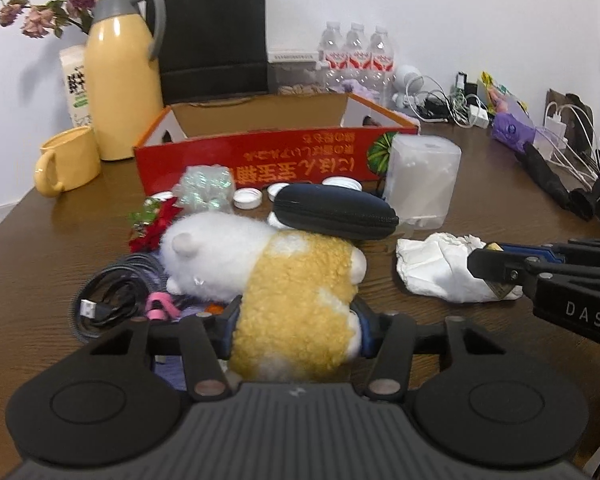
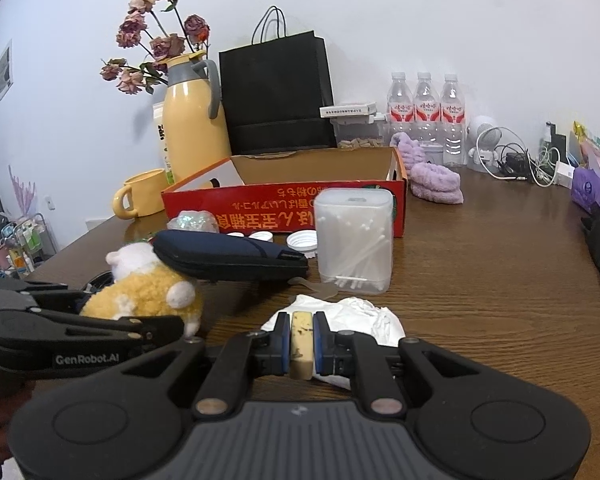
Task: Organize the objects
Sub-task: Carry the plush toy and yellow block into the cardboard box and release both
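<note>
Brown wood-grain table [image 2: 480, 280] against a white wall is crowded with clutter, an open red cardboard box [image 1: 260, 160] being set toward the back. A yellow-and-white fluffy plush toy [image 1: 296, 300], lying on the table under one end of a dark blue zipped case [image 1: 332, 210], is squeezed between the pads of the left gripper [image 1: 296, 330]. A small tan block [image 2: 301, 344] is clamped in the closed right gripper [image 2: 301, 346] over crumpled white tissue [image 2: 360, 320].

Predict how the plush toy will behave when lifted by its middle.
The plush toy probably squashes and sags, since its fleece bulges between the left tongs. It looks light. The dark case resting on it may slide off.
</note>
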### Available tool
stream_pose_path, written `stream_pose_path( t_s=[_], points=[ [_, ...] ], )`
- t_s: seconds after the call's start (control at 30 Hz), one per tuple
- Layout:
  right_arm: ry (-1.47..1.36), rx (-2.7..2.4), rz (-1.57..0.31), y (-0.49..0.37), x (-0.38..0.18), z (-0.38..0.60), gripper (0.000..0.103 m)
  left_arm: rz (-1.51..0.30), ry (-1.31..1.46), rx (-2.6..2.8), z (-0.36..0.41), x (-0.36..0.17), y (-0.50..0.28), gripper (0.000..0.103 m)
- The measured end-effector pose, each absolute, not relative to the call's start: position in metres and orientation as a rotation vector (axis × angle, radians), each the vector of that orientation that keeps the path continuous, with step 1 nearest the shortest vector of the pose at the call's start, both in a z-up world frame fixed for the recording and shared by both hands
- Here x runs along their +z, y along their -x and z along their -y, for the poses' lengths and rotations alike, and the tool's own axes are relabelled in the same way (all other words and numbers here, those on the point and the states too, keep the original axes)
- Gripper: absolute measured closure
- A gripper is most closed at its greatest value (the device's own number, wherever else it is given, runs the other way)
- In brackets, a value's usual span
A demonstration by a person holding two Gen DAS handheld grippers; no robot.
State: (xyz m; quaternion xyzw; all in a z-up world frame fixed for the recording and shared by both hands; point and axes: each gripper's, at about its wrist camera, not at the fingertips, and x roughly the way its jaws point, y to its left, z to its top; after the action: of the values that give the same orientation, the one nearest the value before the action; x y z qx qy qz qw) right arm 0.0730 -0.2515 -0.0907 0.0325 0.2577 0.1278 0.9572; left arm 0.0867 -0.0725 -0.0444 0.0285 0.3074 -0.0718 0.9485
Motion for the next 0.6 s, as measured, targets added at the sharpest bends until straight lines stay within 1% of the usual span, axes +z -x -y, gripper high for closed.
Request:
stream_pose_path(
  t_s=[0.33,0.6],
  points=[
    [-0.029,0.25,-0.465,-0.056,-0.068,0.237,0.092,-0.486,-0.001,-0.102,0.038,-0.002,-0.056,0.05],
    [-0.025,0.242,-0.409,-0.08,-0.048,0.229,0.093,-0.421,0.018,-0.084,0.029,0.027,-0.079,0.05]
  ],
)
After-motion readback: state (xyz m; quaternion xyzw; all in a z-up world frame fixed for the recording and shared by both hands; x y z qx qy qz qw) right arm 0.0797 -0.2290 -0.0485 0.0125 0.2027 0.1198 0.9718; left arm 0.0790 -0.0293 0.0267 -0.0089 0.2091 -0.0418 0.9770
